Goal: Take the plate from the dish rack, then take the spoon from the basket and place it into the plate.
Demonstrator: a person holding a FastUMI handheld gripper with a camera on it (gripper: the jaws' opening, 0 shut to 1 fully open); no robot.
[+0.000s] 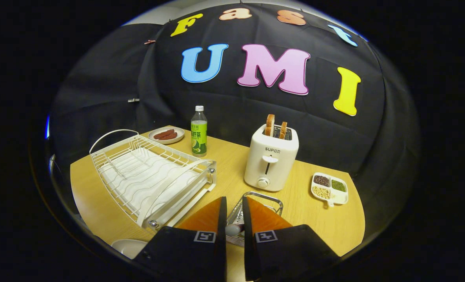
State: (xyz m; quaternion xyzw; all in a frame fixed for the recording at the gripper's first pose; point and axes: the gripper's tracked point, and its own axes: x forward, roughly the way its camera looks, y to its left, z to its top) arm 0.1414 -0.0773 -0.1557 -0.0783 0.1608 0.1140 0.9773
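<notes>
We see the gripper low over the table, its two orange fingers close together w/ a narrow gap. In that gap, further back near the black finger bases, sits a small rounded grey-white end, prob. the spoon handle. It looks pinched from both sides, but the contact is small and partly hidden, so we can't tell for sure if the tongs are clenched on it.

The wire basket lies directly under and just ahead of the fingertips; its metal rim and handle loop show between and beyond the fingers.

The plate is on the table left of the left finger, near the table's front edge, only partly visible. It's out of the dish rack, which stands just left of the fingers, white wire, w/ no dishes in its slots. The rack's near corner is close beside the left finger, i.e. between the gripper and most of the table's left side.

Other stuff:
- White toaster w/ two bread slices upright in it, just beyond the basket, straight ahead.
- Green drink bottle upright, behind the rack's far end.
- Small dish w/ reddish food, left of the bottle, at the table's back.
- Divided tray of beans/grains, right of the toaster, well apart from the fingers.
</notes>
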